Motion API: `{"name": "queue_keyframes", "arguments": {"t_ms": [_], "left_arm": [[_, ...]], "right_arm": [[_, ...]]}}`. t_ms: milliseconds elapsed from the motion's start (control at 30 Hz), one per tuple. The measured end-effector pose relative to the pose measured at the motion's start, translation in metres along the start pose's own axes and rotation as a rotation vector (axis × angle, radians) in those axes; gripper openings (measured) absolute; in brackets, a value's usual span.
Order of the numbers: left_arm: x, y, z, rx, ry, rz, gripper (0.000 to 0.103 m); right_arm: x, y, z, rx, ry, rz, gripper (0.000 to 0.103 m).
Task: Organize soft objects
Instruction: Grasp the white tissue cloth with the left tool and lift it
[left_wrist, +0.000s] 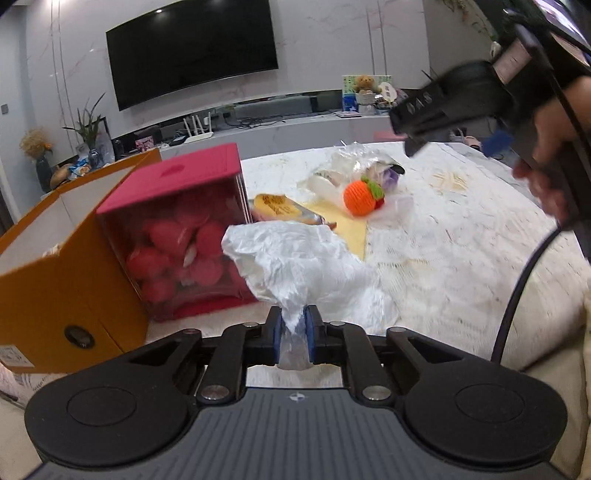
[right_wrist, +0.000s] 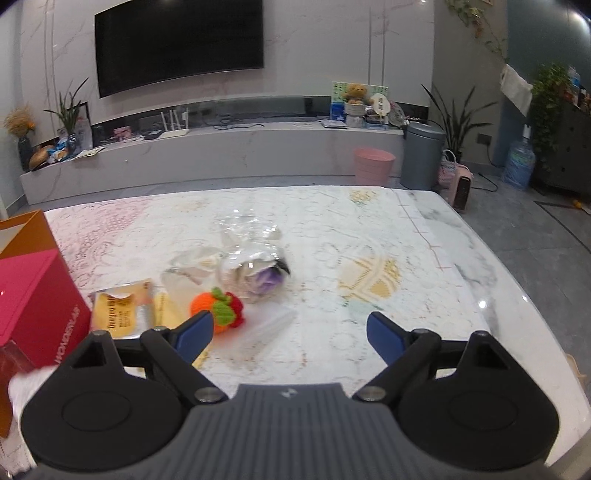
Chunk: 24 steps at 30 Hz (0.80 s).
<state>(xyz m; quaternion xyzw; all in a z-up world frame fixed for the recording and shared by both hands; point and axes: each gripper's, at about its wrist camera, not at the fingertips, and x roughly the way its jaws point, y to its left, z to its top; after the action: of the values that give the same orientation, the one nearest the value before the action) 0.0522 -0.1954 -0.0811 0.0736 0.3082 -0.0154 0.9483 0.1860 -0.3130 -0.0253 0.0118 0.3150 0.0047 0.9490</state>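
My left gripper (left_wrist: 293, 325) is shut on a crumpled white plastic bag (left_wrist: 291, 258), held above the table in front of a pink box (left_wrist: 184, 229) of red plush pieces. An orange crocheted fruit with a green leaf (left_wrist: 360, 197) lies further back; it also shows in the right wrist view (right_wrist: 207, 310). A clear bag with a purple soft item (right_wrist: 262, 275) lies beside it. My right gripper (right_wrist: 290, 334) is open and empty above the table, near the orange fruit; it also shows in the left wrist view (left_wrist: 417, 138) at the upper right.
An open orange box (left_wrist: 55, 266) stands left of the pink box. A yellow snack packet (right_wrist: 122, 308) lies flat by the fruit. The lace-covered table (right_wrist: 369, 229) ends at the right. A pink bin (right_wrist: 373, 166) and grey bin (right_wrist: 421, 155) stand on the floor beyond.
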Motion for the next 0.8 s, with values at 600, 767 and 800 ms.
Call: {"name": "queue_keyframes", "arguments": {"t_ms": [600,767,800], "left_arm": [[0.029,0.025,0.008,0.169,-0.154,-0.226,0.103],[0.060,0.017,0.020,0.200,-0.111,-0.262,0.103],[0.066,0.015,0.020,0.200,-0.102,-0.272,0.103]], "right_arm": [[-0.003,-0.006,0.001,0.075,-0.001,0.033,0.089],[0.000,-0.003,0.000,0.072,0.012,0.044,0.089],[0.001,-0.003,0.000,0.069,0.013,0.043,0.089]]}}
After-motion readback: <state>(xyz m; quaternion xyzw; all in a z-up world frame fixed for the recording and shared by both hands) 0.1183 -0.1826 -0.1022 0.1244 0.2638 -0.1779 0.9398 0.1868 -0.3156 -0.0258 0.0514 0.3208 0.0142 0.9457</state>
